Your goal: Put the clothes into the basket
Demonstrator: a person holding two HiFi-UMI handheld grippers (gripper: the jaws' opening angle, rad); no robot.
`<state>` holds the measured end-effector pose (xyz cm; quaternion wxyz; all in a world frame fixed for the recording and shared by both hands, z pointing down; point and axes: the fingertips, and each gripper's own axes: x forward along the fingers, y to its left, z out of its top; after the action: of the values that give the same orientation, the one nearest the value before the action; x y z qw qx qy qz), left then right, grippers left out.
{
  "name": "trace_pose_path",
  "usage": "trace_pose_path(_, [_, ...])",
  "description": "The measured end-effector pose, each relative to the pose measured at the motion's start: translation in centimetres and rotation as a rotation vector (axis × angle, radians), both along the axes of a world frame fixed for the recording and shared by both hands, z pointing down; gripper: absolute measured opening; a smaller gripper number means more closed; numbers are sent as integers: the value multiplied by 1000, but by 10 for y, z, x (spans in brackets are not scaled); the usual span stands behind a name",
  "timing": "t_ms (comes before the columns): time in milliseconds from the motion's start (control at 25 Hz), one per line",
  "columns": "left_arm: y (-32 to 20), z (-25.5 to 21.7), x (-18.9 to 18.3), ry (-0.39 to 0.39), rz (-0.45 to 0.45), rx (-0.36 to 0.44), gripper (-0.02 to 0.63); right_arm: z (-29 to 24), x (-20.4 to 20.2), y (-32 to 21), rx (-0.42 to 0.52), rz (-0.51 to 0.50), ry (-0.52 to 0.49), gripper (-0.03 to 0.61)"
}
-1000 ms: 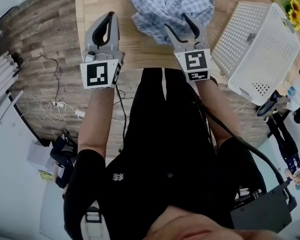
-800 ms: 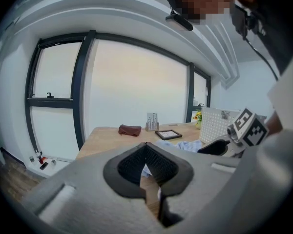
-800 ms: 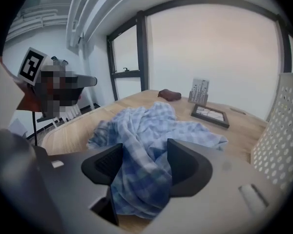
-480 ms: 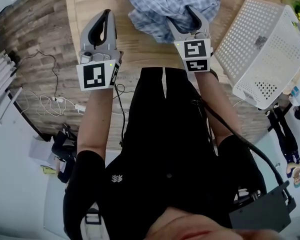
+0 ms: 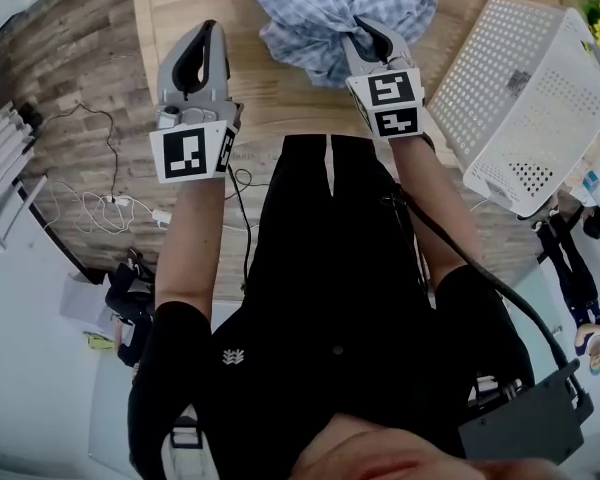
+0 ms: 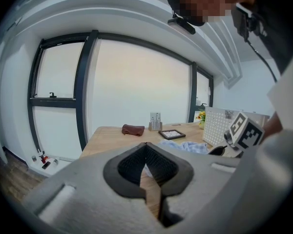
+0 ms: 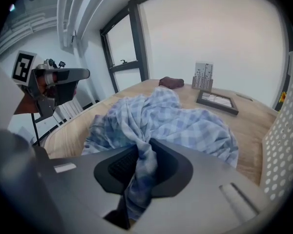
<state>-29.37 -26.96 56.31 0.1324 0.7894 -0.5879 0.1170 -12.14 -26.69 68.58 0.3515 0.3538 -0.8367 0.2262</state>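
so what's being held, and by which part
Right gripper has just closed on a bunched fold at the near edge of the blue checked cloth; left gripper empty.

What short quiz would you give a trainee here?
1. True or false: the checked cloth already lies in the basket.
2. The jaws of the right gripper pinch: A the cloth, B the basket, C nothing?
3. Fill in: in the head view the basket stands to the cloth's ____.
Key: 1 false, it lies on the table. 2 A; the jaws have just been closing. 3 right.
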Motion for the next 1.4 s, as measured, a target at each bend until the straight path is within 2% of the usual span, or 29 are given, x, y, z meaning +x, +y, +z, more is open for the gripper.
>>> trace_pose_path(160, [-6, -13, 5, -4, 7, 17, -2, -19, 2, 2, 36, -6, -31, 52])
trace_pose_path(680, [-6, -63, 7, -15, -2, 69, -2, -106, 1, 11, 172, -5, -94, 46])
trace_pose_path(1040, [-1, -115, 11, -35, 30, 127, -2, -183, 4, 8, 277, 9, -139, 43])
trace_pose_path(1400, [-2, -170, 18, -32, 24, 192, -2, -263, 12, -4, 358, 48, -210, 43])
